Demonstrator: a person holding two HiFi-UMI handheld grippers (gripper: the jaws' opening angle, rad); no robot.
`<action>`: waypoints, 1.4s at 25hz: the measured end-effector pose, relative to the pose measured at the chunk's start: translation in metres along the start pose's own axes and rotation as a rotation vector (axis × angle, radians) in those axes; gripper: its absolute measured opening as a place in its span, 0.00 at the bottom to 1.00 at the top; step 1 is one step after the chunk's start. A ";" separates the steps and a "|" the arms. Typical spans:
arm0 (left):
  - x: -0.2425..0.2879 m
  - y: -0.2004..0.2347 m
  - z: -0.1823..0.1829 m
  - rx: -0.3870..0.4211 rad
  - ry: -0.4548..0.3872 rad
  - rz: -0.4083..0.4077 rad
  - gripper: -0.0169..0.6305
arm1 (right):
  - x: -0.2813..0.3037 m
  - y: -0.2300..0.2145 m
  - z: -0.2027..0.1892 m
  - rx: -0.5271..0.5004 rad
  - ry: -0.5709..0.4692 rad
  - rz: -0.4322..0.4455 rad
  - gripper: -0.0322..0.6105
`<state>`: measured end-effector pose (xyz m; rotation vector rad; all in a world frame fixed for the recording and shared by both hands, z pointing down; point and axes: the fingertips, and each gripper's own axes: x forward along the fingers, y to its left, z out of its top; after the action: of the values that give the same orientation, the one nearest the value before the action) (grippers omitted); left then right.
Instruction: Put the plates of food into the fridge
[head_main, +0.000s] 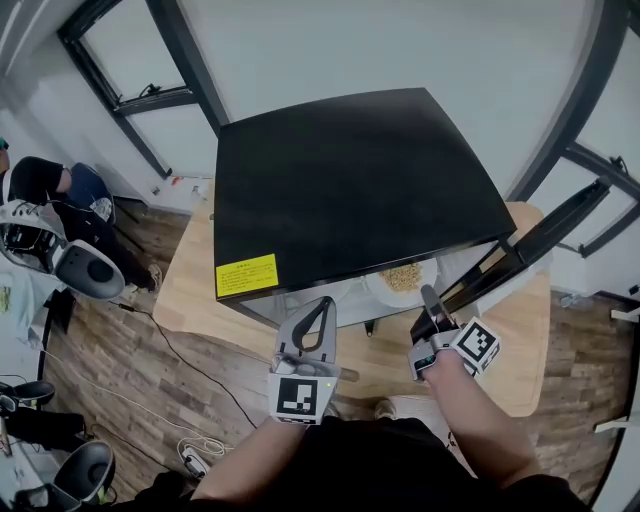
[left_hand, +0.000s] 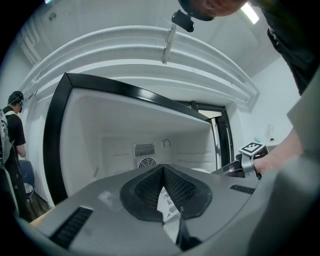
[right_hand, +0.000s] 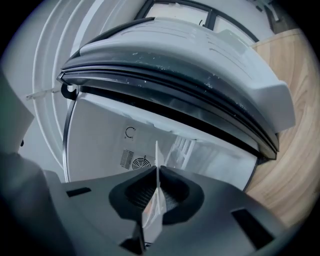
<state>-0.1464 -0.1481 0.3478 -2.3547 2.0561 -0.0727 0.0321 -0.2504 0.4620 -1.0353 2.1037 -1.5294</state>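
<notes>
A black mini fridge (head_main: 350, 180) stands on a wooden table (head_main: 190, 290) with its door (head_main: 530, 245) swung open to the right. Its white inside, with a fan vent (left_hand: 146, 162), fills both gripper views. A white plate of pale food (head_main: 405, 278) sits at the fridge's open front, partly hidden under the top edge. My right gripper (head_main: 428, 295) is shut on the plate's near rim, which shows as a thin white edge (right_hand: 156, 160) between the jaws. My left gripper (head_main: 324, 302) is to the plate's left, pointing into the fridge, shut, with nothing held.
The open door's gasket and inner shelf (right_hand: 200, 65) arch over the right gripper view. A person (head_main: 40, 190) sits at the far left by office chairs (head_main: 90, 270). Cables (head_main: 190, 455) lie on the wooden floor. Windows (head_main: 150, 90) line the wall behind.
</notes>
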 end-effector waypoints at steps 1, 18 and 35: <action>0.000 0.002 0.000 0.001 0.001 0.002 0.03 | 0.004 0.000 0.000 -0.002 -0.005 -0.008 0.11; -0.024 0.020 -0.003 0.008 0.008 0.020 0.03 | 0.035 -0.006 -0.014 -0.455 0.102 -0.264 0.39; -0.024 -0.026 0.003 0.030 -0.023 -0.126 0.03 | -0.048 0.015 0.002 -0.423 -0.059 -0.099 0.40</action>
<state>-0.1242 -0.1210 0.3452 -2.4528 1.8817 -0.0768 0.0604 -0.2146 0.4411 -1.3223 2.4241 -1.0969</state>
